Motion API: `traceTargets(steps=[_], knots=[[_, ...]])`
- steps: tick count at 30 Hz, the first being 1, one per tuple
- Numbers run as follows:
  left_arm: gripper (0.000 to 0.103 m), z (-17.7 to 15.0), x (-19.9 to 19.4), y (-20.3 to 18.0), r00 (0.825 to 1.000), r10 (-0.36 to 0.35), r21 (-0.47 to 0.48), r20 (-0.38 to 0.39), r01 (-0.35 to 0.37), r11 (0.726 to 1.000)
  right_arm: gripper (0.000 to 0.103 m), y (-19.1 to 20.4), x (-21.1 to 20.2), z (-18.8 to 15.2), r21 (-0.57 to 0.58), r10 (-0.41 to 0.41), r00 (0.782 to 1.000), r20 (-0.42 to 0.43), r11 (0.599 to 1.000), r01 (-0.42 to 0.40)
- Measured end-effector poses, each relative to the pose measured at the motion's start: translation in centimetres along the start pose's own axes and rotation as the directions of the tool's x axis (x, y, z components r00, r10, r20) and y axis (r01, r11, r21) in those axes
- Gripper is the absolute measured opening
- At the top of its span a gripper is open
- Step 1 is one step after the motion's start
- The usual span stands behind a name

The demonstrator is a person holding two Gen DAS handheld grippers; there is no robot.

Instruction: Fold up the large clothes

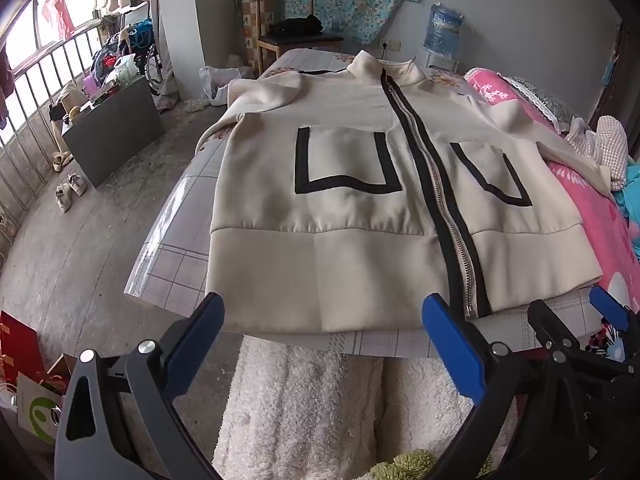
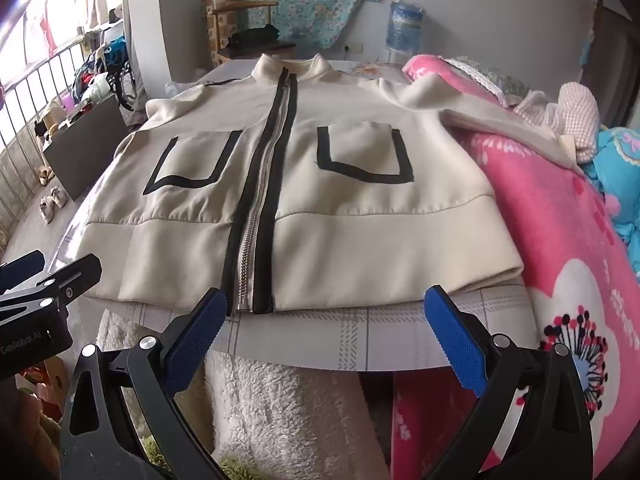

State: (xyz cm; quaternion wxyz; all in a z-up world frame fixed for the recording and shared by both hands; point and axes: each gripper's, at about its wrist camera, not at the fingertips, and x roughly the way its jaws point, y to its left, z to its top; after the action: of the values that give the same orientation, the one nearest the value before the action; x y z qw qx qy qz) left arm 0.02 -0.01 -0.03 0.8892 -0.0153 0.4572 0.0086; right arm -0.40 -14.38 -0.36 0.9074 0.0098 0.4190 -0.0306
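Jacket (image 1: 352, 208) flat on table (image 1: 172, 264), beyond open left gripper (image 1: 320, 320)

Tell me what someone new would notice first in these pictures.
A cream zip-up jacket with black-trimmed pockets lies flat, zipped shut, on the plastic-covered checked table, filling the middle of both views. A bright pink flowered blanket lies to its right. Both blue-padded claws, left claw and right claw, hover open by the hem.

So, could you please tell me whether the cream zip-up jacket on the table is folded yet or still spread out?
Spread out: the cream zip-up jacket lies flat, front up, zipped, both black-trimmed pockets and collar visible.
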Motion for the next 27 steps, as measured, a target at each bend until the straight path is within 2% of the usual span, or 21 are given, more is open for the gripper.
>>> traceTargets(steps=[27], knots=[[0.097, -0.36, 0.0, 0.34, 1.0, 0.004, -0.003, -0.003, -0.004, 1.0, 0.095, 0.12, 0.03, 0.1, -0.017, -0.002, 1.0, 0.005, 1.0, 0.002]])
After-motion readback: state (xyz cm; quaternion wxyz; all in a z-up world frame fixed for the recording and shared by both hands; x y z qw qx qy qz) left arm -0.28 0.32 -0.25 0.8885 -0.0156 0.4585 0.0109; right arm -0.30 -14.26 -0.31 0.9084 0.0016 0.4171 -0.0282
